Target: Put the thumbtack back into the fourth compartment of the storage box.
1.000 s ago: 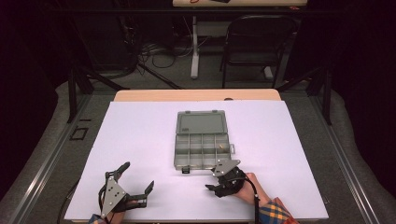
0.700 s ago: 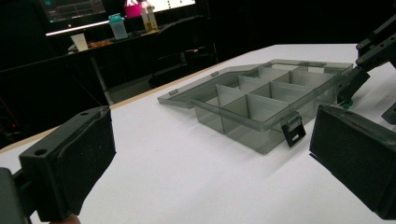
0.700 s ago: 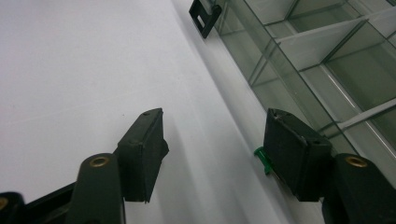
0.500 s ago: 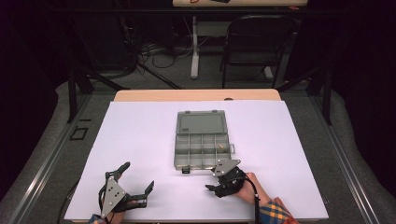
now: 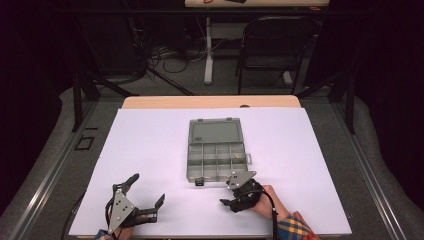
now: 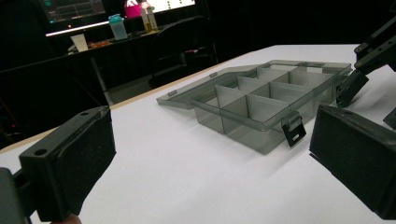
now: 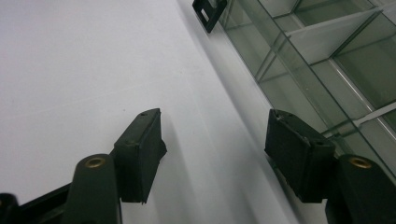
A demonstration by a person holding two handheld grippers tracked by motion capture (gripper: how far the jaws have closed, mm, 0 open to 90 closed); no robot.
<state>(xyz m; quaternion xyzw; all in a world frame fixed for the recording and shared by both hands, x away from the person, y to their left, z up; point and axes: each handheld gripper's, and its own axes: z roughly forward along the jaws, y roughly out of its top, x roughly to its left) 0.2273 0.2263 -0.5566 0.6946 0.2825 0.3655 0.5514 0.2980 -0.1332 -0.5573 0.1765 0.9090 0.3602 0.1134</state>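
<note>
Bright overhead light, dark surroundings, soft blurred close-ups.

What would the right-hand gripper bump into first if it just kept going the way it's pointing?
Probably the compartment box. The right gripper has open jaws, one pad over the white table cover, the other at the box's near wall, so that wall comes first. Depth is hard to judge.

High view looks down from above; both gripper views closely share the organizer box (image 5: 216,150).

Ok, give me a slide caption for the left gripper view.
Open hand-held gripper faces a clear compartment box, lid folded back, on a white table.
</note>
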